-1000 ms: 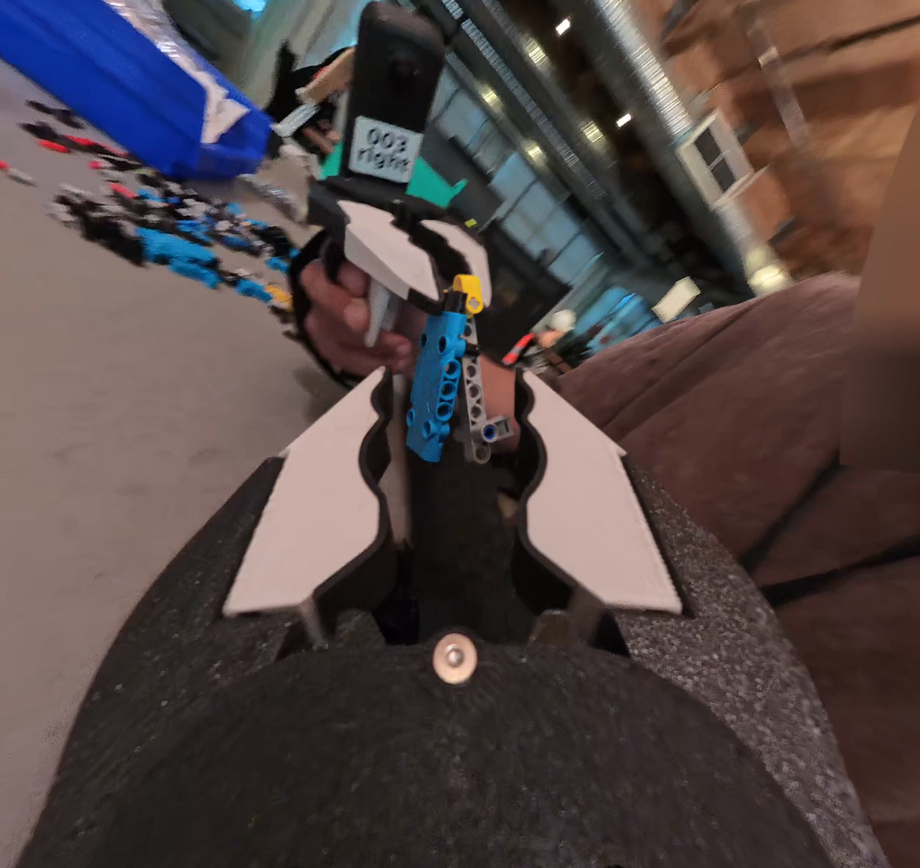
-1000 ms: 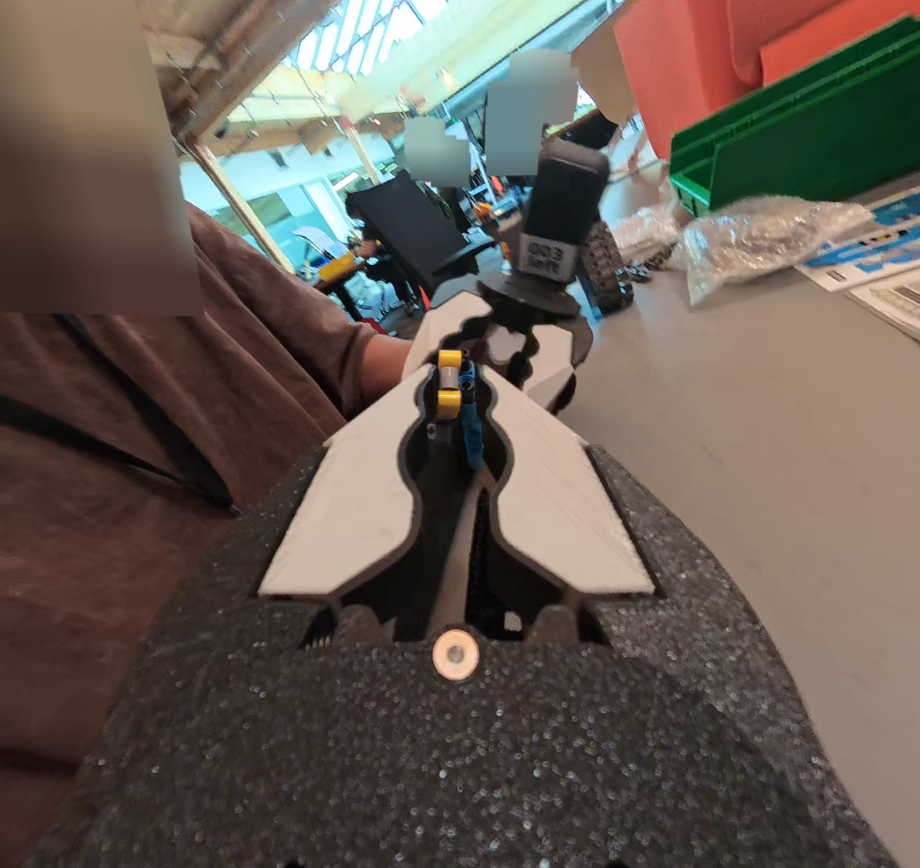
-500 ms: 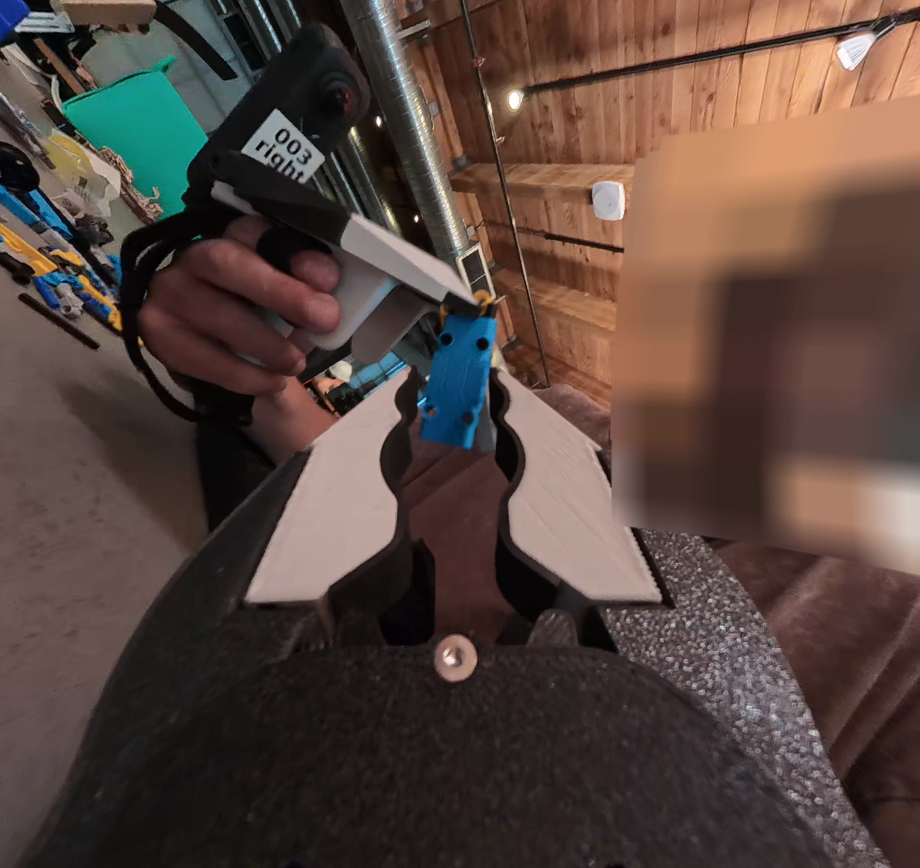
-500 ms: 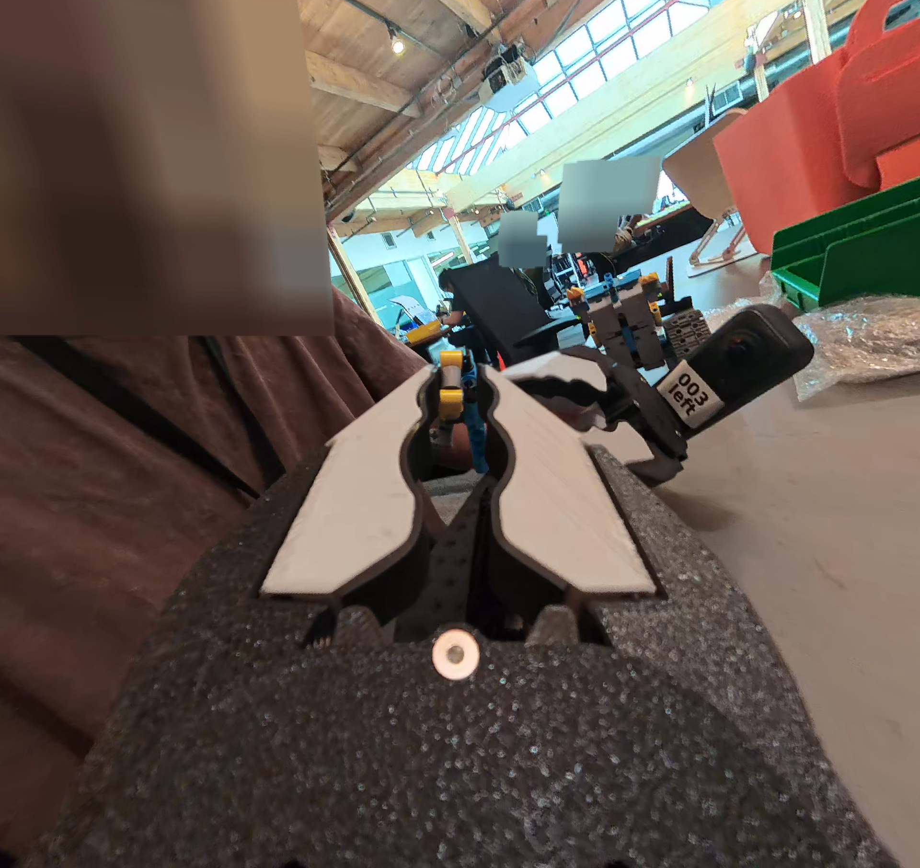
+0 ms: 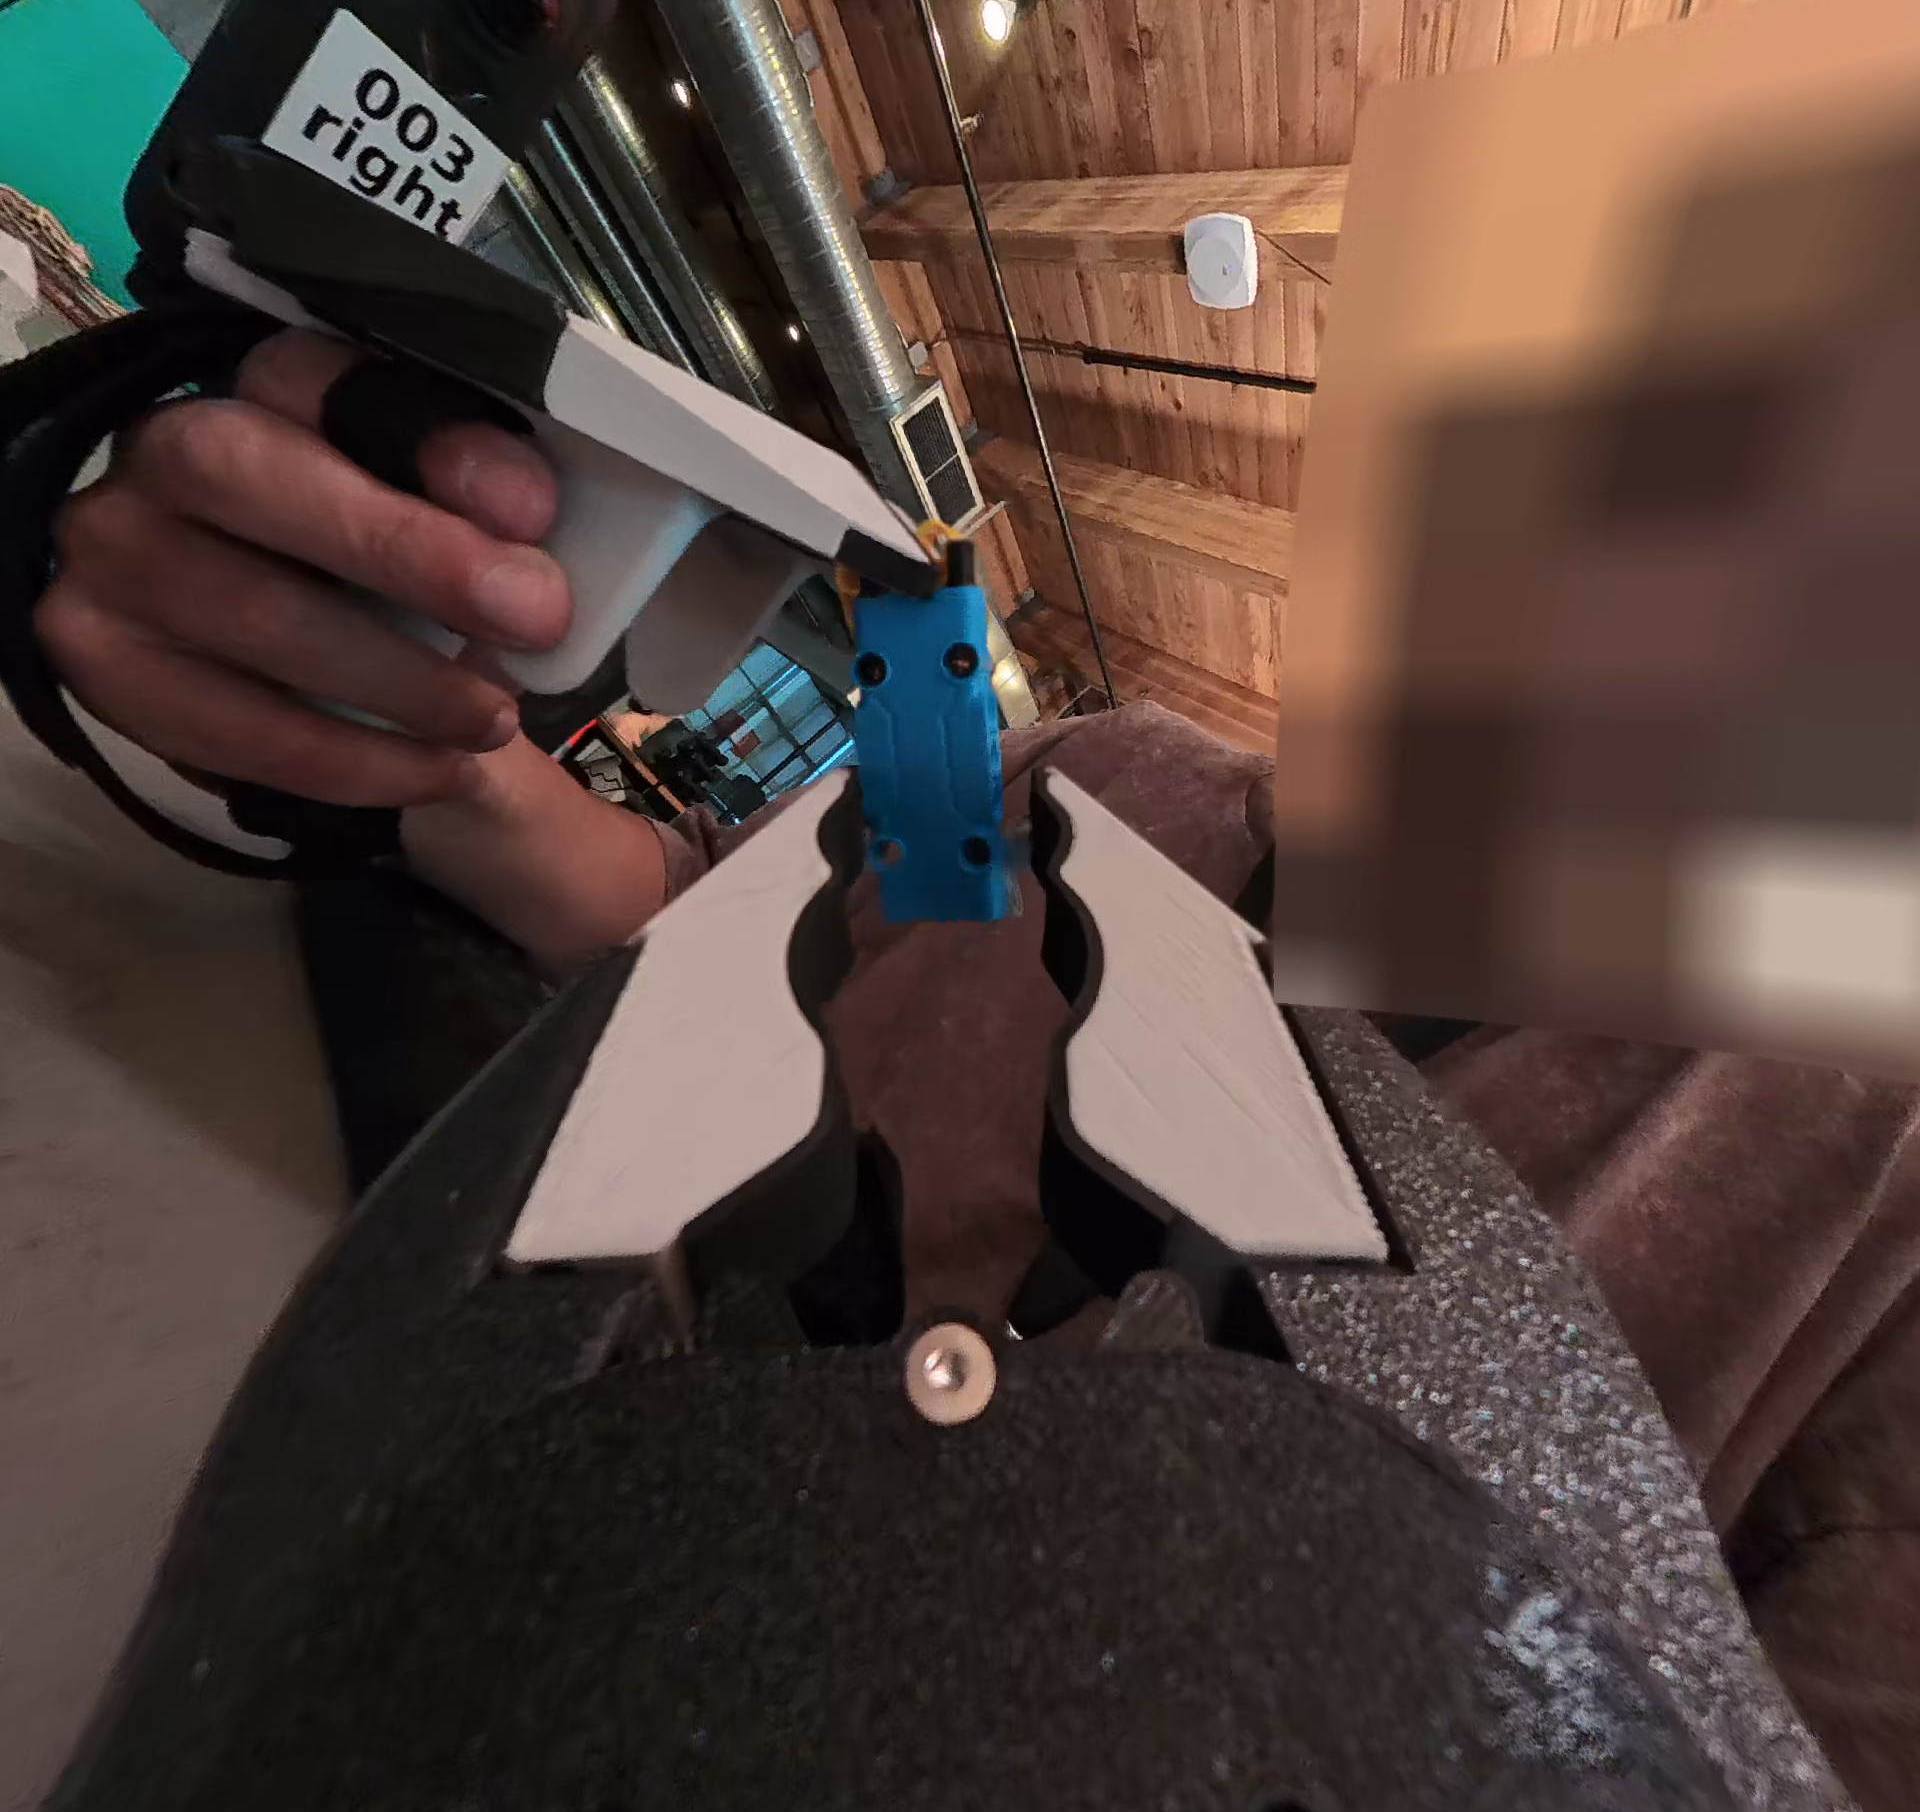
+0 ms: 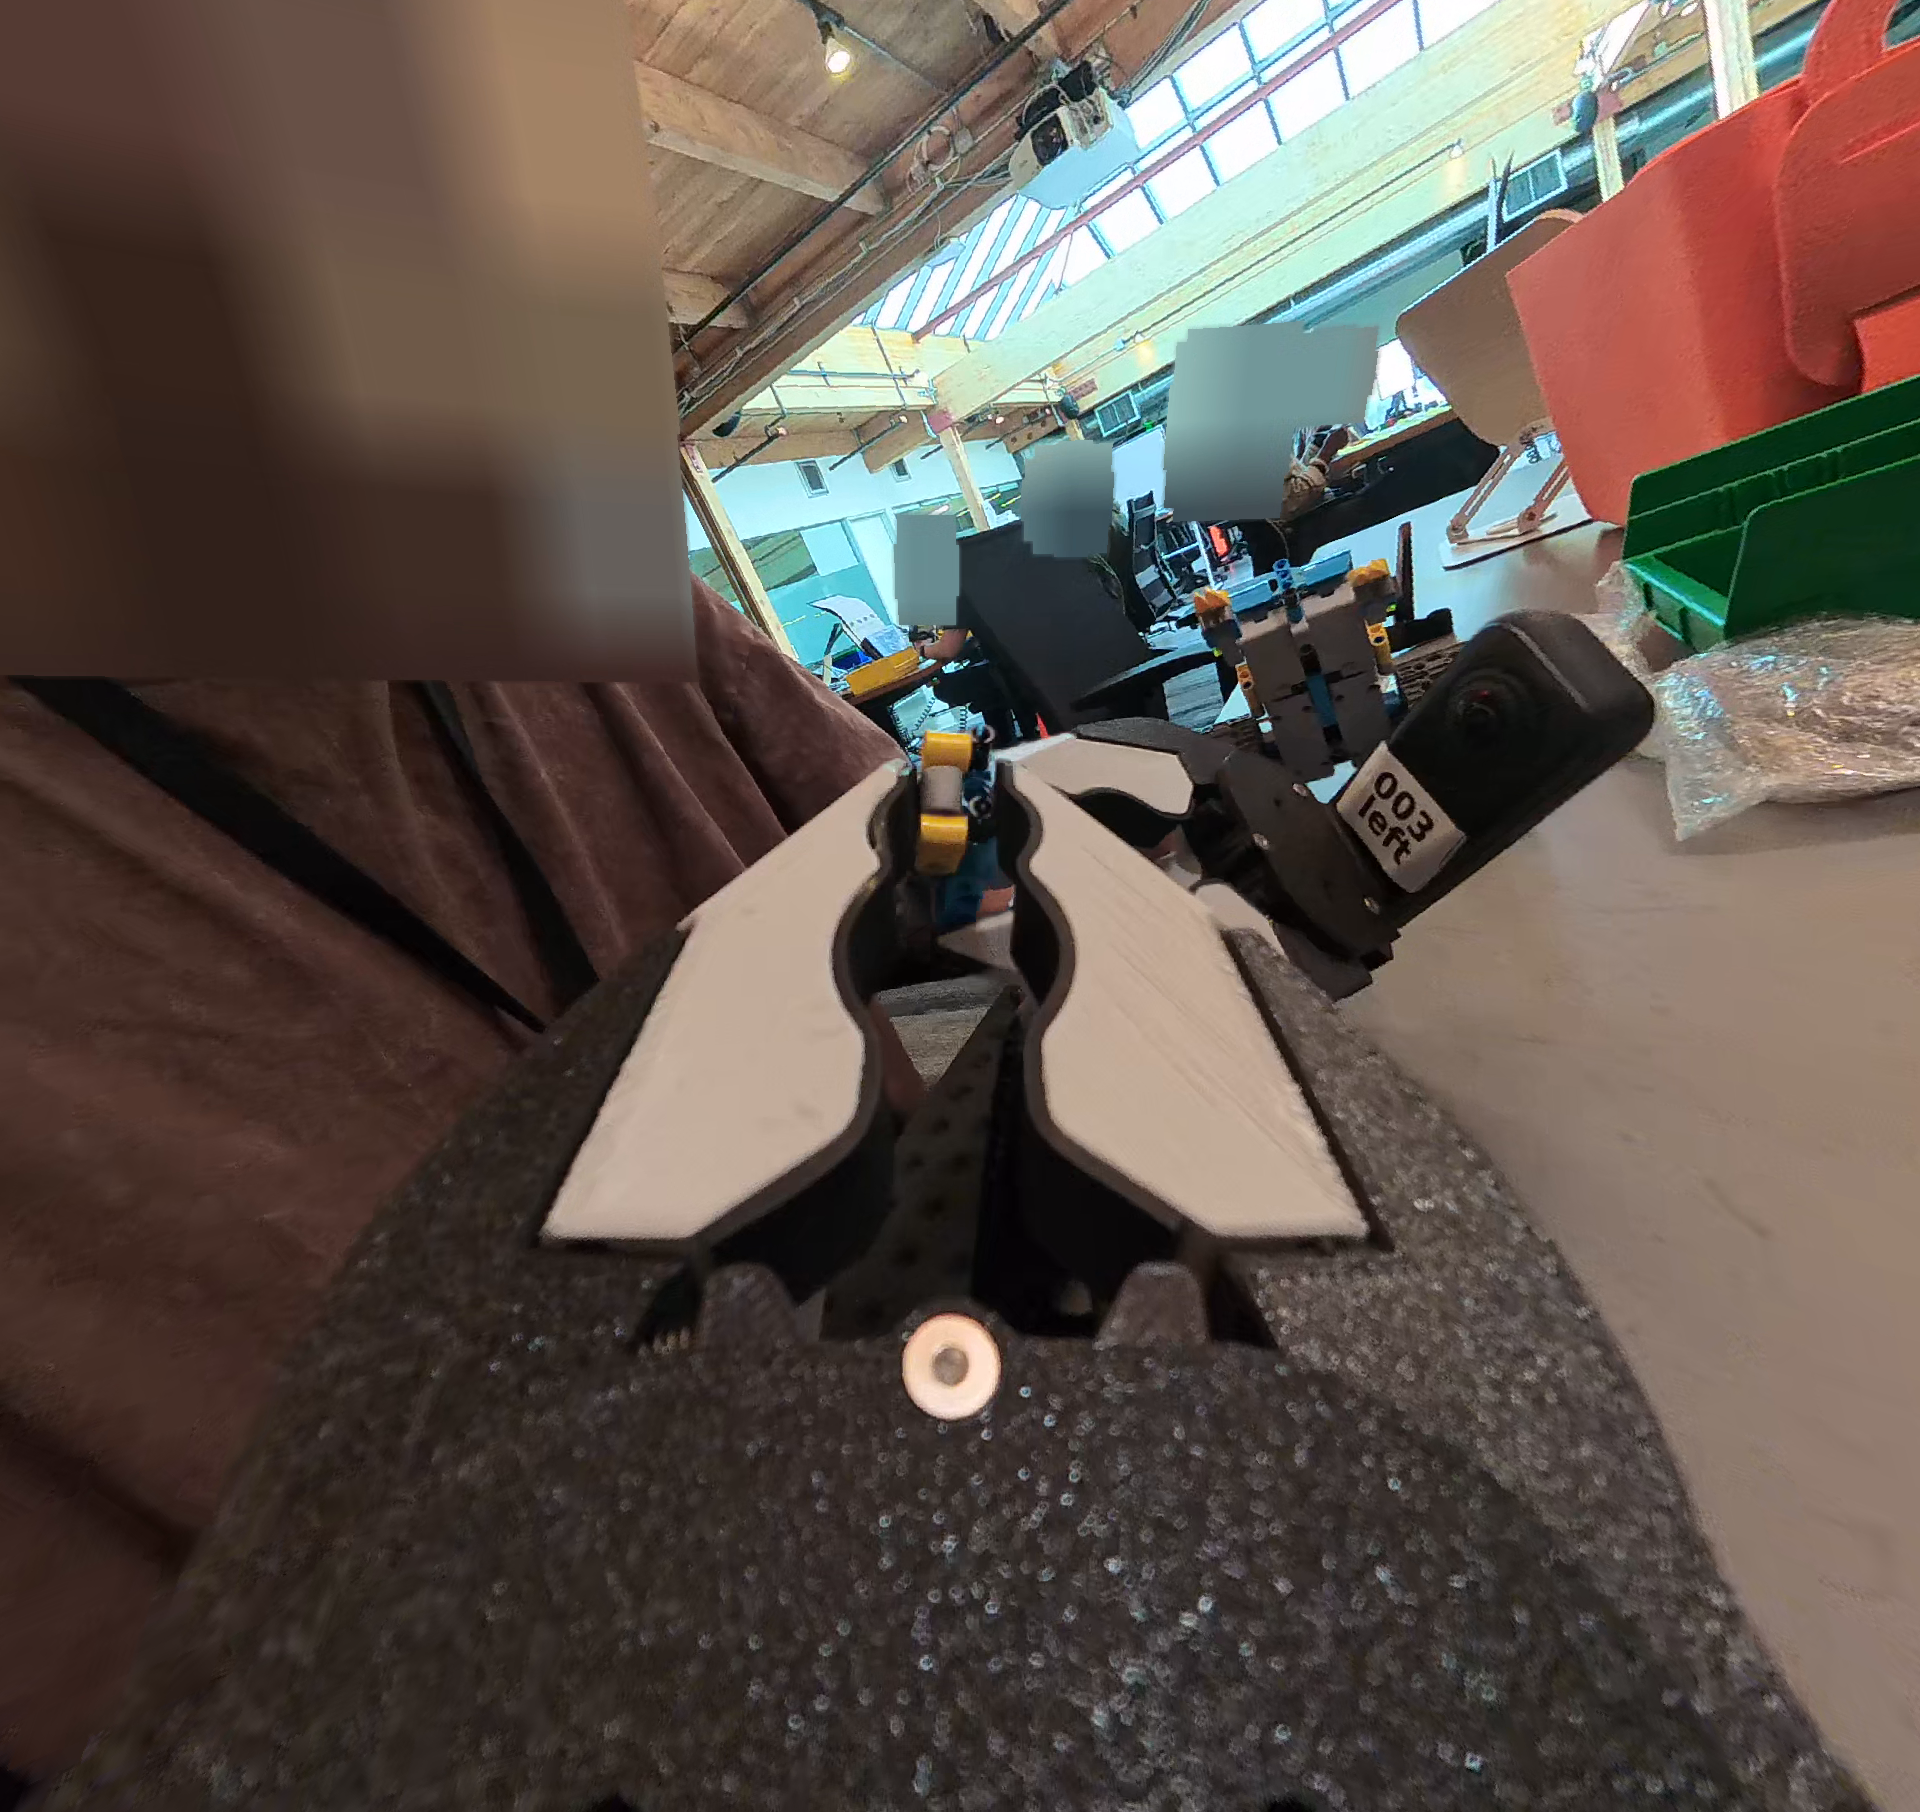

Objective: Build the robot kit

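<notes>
A small brick assembly, a blue beam (image 5: 928, 775) with a yellow and grey end (image 6: 943, 798), hangs in the air between my two grippers. My left gripper (image 5: 945, 791) is closed in on the lower end of the blue beam, its fingertips against both sides. My right gripper (image 6: 951, 775) is shut on the yellow and grey end. In the left wrist view the right gripper (image 5: 914, 567) reaches in from the upper left, held by a hand (image 5: 291, 567), and pinches the top of the beam. One finger of the left gripper (image 6: 1112, 775) shows just beyond in the right wrist view.
A person's brown shirt (image 6: 312, 931) is close behind the piece. On the grey table (image 6: 1662, 1139) at the right stand a grey brick model (image 6: 1309, 650), a crumpled plastic bag (image 6: 1787, 723) and a green bin (image 6: 1787, 536), with an orange shape (image 6: 1714, 287) behind.
Both grippers have tilted upward and drawn close to the person's chest with the piece. My left jaws, wide a second ago, have closed in on the blue beam.
</notes>
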Available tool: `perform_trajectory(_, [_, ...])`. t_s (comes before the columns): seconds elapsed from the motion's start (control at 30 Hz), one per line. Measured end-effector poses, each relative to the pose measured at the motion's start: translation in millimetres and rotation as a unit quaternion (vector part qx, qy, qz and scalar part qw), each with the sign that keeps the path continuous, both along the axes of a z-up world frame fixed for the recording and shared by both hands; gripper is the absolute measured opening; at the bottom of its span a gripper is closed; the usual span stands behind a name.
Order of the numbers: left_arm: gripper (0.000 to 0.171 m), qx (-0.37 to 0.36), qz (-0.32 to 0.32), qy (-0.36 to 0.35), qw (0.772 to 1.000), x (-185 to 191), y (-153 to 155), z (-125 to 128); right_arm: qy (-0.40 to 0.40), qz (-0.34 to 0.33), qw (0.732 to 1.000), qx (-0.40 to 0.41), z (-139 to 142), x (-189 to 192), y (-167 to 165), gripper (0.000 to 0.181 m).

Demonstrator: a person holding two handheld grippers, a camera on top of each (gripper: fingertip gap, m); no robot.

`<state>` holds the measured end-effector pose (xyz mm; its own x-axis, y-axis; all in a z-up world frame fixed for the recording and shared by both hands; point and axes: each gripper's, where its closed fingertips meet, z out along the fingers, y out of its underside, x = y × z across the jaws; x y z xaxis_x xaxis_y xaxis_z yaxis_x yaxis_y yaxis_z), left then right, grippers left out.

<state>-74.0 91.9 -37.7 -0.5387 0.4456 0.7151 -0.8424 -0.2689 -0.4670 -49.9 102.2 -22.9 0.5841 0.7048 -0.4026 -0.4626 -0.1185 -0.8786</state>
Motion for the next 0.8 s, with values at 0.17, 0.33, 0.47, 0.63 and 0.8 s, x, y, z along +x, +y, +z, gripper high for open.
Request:
perform_trajectory(0.17, [0.025, 0.01, 0.013, 0.019, 1.0, 10, 4, -9, -0.049, -0.028, 0.998, -0.009, -6, 4, -2, 0.014])
perform_trajectory(0.33, [0.024, 0.052, 0.018, 0.013, 0.998, 9, -1, -21, -0.073, -0.058, 0.996, -0.014, -10, 11, -2, 0.011])
perform_trajectory(0.47, [0.024, 0.067, 0.008, -0.001, 0.998, 3, -7, -22, -0.062, -0.021, 0.998, -0.019, -10, 6, -8, 0.01])
perform_trajectory(0.63, [0.024, 0.072, 0.016, -0.012, 0.997, 4, -7, -22, -0.041, -0.007, 0.999, -0.034, -15, 8, -7, 0.014])
perform_trajectory(0.8, [0.024, 0.114, 0.032, -0.026, 0.993, 6, -12, -31, -0.041, -0.044, 0.996, -0.061, -25, 19, 5, 0.025])
